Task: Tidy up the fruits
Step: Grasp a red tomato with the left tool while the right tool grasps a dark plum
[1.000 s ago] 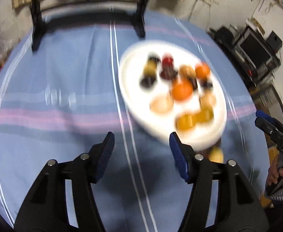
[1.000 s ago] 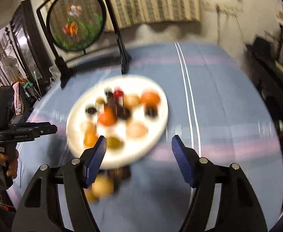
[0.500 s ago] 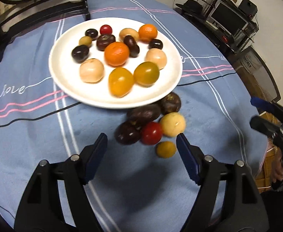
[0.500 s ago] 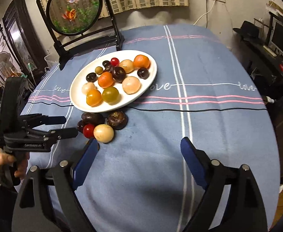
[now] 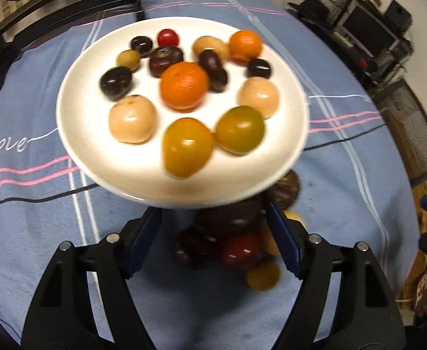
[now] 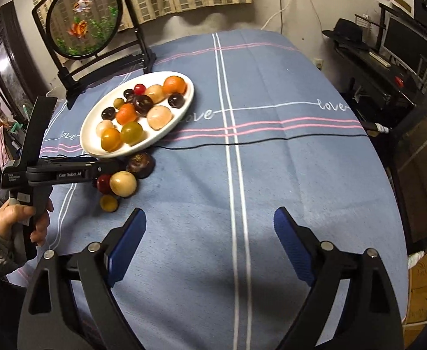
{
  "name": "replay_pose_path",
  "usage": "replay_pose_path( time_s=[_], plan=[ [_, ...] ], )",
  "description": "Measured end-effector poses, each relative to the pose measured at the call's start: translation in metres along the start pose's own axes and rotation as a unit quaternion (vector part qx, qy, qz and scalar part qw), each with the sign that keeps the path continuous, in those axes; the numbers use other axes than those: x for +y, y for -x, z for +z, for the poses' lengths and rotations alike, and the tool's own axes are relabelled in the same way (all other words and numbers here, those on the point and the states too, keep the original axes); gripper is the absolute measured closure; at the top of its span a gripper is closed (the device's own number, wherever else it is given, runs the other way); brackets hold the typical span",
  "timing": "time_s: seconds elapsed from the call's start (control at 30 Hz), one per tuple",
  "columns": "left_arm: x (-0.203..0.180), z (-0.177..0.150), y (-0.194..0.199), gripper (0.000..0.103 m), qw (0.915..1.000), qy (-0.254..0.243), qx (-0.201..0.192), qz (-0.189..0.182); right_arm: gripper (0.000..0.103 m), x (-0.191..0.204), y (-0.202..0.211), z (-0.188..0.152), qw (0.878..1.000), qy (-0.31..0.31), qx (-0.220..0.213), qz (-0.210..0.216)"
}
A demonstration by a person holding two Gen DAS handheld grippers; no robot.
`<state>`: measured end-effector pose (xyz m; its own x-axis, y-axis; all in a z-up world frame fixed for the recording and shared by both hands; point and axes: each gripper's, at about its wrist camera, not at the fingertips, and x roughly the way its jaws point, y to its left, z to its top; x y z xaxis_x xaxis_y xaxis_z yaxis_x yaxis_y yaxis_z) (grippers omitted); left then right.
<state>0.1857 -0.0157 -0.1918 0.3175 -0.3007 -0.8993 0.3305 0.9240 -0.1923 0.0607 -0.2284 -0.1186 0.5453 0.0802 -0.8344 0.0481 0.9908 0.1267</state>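
Now left tongs (image 5: 213, 233) opening around loose fruits (image 5: 230, 239) — right tongs (image 6: 210, 233) wide, bare cloth (image 6: 286, 175).

Left tool (image 5: 213, 240) angled steeply down, jaws opening, right tool (image 6: 210, 243) wide apart, empty

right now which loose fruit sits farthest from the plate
The small yellow fruit: it lies alone at the cluster's near edge, beyond the pale round fruit from the plate.
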Motion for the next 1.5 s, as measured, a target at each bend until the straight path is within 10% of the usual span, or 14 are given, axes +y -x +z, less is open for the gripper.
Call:
replay_pose_path(
  time_s=[0.27,0.5,0.87,1.17,1.5],
  plan=[
    [0.029,-0.036,0.033,0.012,0.9997,0.007,-0.017,0.016,0.013,0.006,-0.004,0.007,1.000,0.017,-0.002,0.011],
    [0.098,-0.062,0.073,0.016,0.9923,0.119,-0.028,0.018,0.013,0.019,-0.011,0.012,0.999,0.039,0.003,0.028],
    [0.020,-0.060,0.060,0.015,0.9998,-0.005,-0.019,-0.002,0.013,0.026,-0.003,0.012,0.998,0.053,-0.007,0.020],
    [0.033,-0.065,0.054,0.016,0.9998,0.007,-0.015,0.015,0.013,0.022,0.002,0.007,0.999,0.040,-0.011,0.015],
    [0.031,-0.065,0.046,0.049,0.9998,0.005,-0.008,-0.017,0.013,0.027,0.000,0.008,0.999,0.050,-0.006,0.014]
  ],
)
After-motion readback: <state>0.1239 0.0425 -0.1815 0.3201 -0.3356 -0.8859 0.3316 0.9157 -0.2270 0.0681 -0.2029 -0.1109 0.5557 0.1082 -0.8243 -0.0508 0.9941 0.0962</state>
